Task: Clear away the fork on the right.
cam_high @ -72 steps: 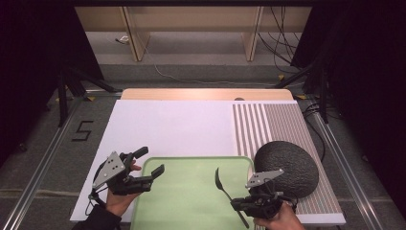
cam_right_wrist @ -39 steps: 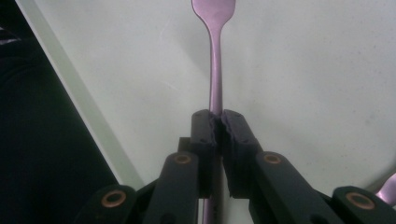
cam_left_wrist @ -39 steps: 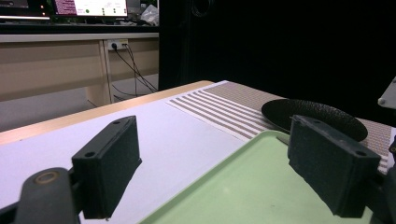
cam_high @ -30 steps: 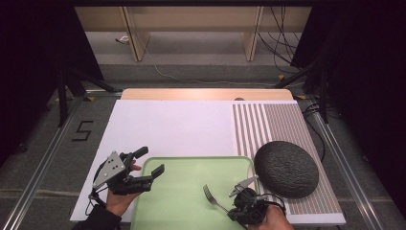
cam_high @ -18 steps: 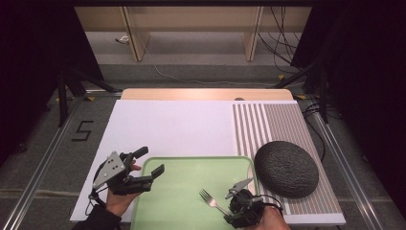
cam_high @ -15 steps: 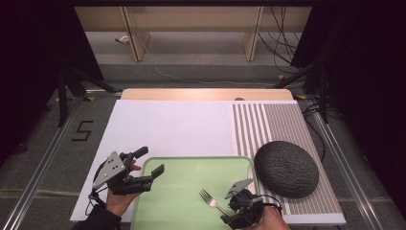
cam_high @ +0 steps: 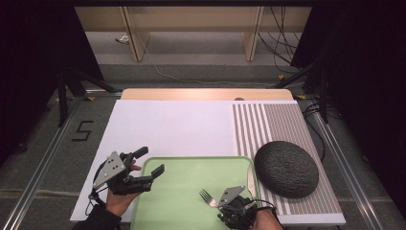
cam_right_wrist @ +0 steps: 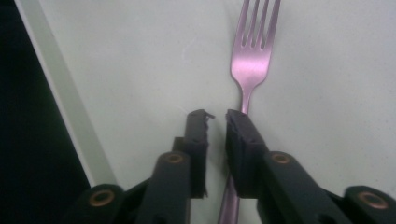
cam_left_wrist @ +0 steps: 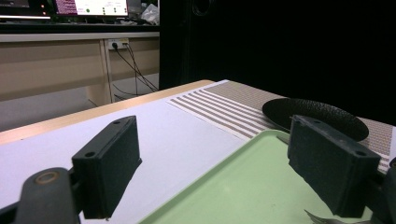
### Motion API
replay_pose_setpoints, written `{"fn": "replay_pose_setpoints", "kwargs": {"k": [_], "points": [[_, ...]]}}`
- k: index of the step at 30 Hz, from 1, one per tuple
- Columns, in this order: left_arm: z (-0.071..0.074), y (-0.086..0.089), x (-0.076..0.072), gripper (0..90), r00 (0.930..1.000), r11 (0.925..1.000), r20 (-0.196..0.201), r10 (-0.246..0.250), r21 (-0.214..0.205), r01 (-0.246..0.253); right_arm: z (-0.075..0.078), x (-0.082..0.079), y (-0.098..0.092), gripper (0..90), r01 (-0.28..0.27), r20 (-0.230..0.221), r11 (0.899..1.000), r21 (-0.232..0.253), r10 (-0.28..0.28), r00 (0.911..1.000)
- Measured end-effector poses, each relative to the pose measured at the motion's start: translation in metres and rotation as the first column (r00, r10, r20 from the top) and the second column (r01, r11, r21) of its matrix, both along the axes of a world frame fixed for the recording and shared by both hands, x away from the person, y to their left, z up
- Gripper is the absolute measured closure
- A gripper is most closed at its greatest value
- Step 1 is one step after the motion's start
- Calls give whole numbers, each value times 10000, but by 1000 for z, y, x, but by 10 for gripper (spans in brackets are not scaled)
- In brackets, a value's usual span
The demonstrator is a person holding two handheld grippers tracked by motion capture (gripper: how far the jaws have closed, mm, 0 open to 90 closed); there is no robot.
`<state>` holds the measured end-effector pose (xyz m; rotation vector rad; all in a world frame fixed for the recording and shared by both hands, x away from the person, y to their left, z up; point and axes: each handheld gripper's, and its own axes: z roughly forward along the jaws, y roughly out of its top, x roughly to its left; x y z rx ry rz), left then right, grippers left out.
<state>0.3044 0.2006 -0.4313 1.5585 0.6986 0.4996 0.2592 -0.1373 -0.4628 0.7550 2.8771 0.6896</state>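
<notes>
A pinkish metal fork (cam_high: 207,196) lies flat on the green tray (cam_high: 191,159), tines toward the far left. My right gripper (cam_high: 222,207) is at the fork's handle end by the tray's front edge. In the right gripper view its jaws (cam_right_wrist: 217,116) have just been closing and stand a narrow slit apart, with bare tray showing between the tips. The fork (cam_right_wrist: 252,56) has its handle running under the right-hand jaw. My left gripper (cam_high: 151,161) hovers open over the tray's left rim, nothing between its pads (cam_left_wrist: 109,158).
A dark textured dome-shaped bowl (cam_high: 286,168) sits upside down on the striped mat (cam_high: 268,124), just right of the tray. The white board (cam_high: 172,127) stretches behind the tray. The bowl (cam_left_wrist: 313,114) lies beyond the tray's far rim (cam_left_wrist: 261,140).
The right gripper came down from beside the bowl toward the tray's front edge with the fork, which now lies on the tray. The left gripper has stayed still.
</notes>
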Motion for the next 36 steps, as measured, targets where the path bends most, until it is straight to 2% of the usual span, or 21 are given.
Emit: {"fn": "replay_pose_setpoints", "kwargs": {"k": [4, 10, 16, 20, 24, 25, 28, 32, 34, 36], "points": [[0, 0, 0, 166, 10000, 10000, 1, -7, 12, 7, -1, 0, 1, 882, 218, 30, 9996, -201, -218, 9998], [0, 0, 0, 166, 10000, 10000, -7, -6, 11, 6, -3, -2, 3, 900, -92, 260, 9983, -581, 107, 9996], [0, 0, 0, 167, 10000, 10000, -6, 5, 8, -5, -4, -2, 1, 900, -92, 953, 9932, -1163, 204, 9952], [0, 0, 0, 167, 10000, 10000, -16, 2, 0, -2, -4, -2, -2, 900, 205, 1079, 9926, -1197, -75, 9941], [0, 0, 0, 167, 10000, 10000, -7, 3, -6, -3, -4, 0, -6, 900, 169, 1204, 9914, -1301, -12, 9927], [0, 0, 0, 167, 10000, 10000, -6, 2, -7, -2, -3, -1, -7, 900, 330, 1112, 9908, -1313, -183, 9936], [0, 0, 0, 167, 10000, 10000, -13, -10, 4, 10, -4, 2, -10, 900, 363, 1293, 9888, -1445, -175, 9915], [0, 0, 0, 167, 10000, 10000, -5, -1, -15, 1, -3, 4, -13, 900, 709, 1236, 9868, -1456, -530, 9909], [0, 0, 0, 167, 10000, 10000, 0, -5, -21, 5, -3, 6, -15, 900, 627, 1351, 9860, -1548, -417, 9900], [0, 0, 0, 167, 10000, 10000, -4, -2, -28, 2, -3, 6, -17, 900, 753, 1347, 9844, -1592, -539, 9894]]}}
